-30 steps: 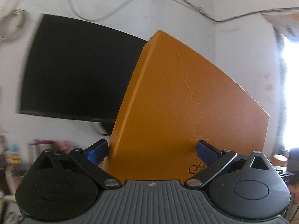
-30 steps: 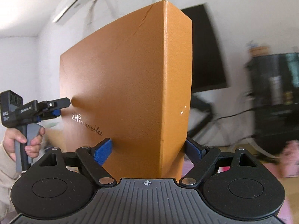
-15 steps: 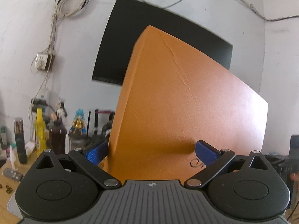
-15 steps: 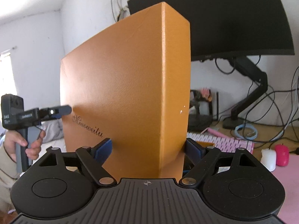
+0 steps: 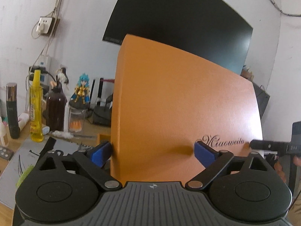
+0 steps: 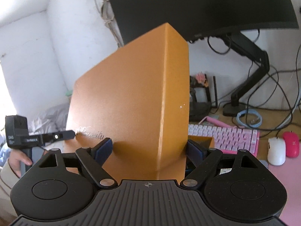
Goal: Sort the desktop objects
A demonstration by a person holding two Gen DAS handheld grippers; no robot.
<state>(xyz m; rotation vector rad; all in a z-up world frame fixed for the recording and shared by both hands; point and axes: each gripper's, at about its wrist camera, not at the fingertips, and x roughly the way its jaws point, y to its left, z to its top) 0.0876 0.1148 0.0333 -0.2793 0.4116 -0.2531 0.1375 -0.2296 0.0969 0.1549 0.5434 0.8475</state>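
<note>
A large orange box [image 5: 180, 109] with a dark script logo stands upright above a cluttered desk, held between two hand-held grippers; the left gripper [image 5: 153, 151] straddles one lower corner of it, its blue pads [image 5: 100, 153] against the narrow side and the broad front face, and its jaws are closing on the box; the right gripper [image 6: 148, 148] clamps the opposite corner, one pad on the logo face and the other on the narrow side, jaws pressed to the cardboard; in the right wrist view the left gripper shows at the far left edge of the box, with a person's hand [image 6: 17, 159] on its handle; behind the box hangs a large dark monitor [image 6: 197, 5] on a black arm; to the right on the wooden desk lie a pink keyboard [image 6: 225, 137], a white mouse [image 6: 276, 151] and a pink mouse [image 6: 291, 144], side by side; to the left stand a yellow bottle [image 5: 36, 107], a brown bottle [image 5: 56, 111] and a blue-haired figurine [image 5: 82, 88].
</note>
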